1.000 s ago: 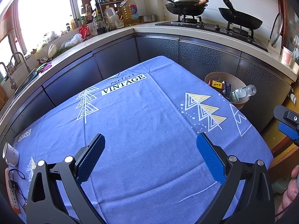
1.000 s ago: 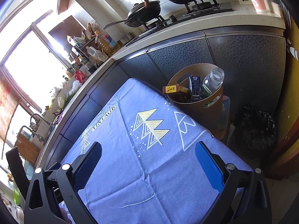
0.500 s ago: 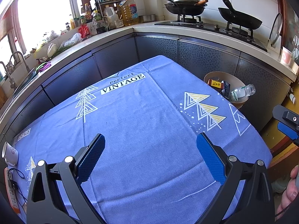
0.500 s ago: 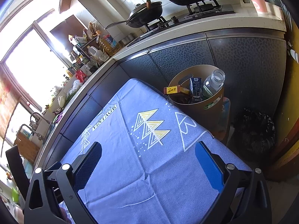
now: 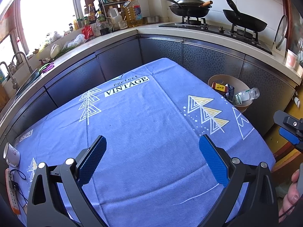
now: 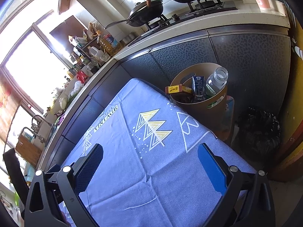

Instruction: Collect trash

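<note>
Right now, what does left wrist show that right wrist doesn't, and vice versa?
Left wrist only: a white mug and a power strip at the near-left edge of the blue tablecloth, plus the right hand-held gripper and the hand holding it.

Right wrist only: a black trash bag on the floor beyond the bin, and the bin's outer wall.

Both: the tan bin holding a yellow box, a dark carton and a clear bottle; open, empty grippers.

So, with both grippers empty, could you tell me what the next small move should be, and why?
Probably just draw both back and stop: the tablecloth shows no trash, the bin already holds the bottle and cartons, and the left gripper and right gripper are open.
</note>
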Demonstrator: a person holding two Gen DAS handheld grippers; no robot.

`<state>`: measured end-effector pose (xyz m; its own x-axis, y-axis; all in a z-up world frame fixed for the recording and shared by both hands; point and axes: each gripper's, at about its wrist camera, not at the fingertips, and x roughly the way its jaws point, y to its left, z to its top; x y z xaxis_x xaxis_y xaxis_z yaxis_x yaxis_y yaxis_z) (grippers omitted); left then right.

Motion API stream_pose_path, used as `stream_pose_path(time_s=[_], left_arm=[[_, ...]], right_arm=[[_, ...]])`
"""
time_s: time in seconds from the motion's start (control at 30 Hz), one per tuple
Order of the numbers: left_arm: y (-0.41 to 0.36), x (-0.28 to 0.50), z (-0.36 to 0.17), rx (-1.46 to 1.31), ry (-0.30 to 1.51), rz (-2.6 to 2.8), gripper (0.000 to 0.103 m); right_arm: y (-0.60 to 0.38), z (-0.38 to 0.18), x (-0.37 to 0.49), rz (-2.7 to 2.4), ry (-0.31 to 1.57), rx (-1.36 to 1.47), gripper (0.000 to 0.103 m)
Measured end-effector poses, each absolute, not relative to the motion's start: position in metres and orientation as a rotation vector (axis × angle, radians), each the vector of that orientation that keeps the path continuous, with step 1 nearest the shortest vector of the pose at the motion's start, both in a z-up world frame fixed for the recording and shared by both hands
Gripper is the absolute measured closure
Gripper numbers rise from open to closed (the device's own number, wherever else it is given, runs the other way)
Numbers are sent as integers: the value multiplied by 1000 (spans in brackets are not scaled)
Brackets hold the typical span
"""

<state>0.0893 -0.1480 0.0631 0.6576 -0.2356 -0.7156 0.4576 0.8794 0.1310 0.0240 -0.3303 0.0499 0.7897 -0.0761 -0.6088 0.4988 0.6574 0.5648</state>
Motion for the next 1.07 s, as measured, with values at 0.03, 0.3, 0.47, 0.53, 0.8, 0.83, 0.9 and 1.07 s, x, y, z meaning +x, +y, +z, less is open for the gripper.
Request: stream_pose_path(time_s=[0.03, 0.3, 0.47, 0.53, 0.8, 0.83, 0.9, 1.07], left_arm=[[-147, 90, 63, 310, 759, -401, 6], [-142, 91, 66, 302, 756, -402, 6], [-141, 91, 66, 296, 755, -401, 6], [-141, 91, 67, 292, 756, -405, 6], [-139, 88, 69, 275, 737, -421, 6], [-138, 88, 69, 270, 741, -423, 6], [-137, 90, 67, 262, 757, -428, 6], [-137, 95, 61, 252, 782, -427, 6]], right_arm=[[-330, 50, 25, -345, 585, 793, 4], [-326, 55, 25, -344, 583, 781, 4], [-324, 57, 26, -337, 583, 771, 4], [-324, 58, 25, -338, 582, 770, 4], [-327, 55, 25, -341, 585, 781, 4], [-327, 54, 25, -342, 585, 780, 4], [-326, 54, 25, -342, 586, 779, 4], [-327, 53, 26, -346, 596, 778, 4]])
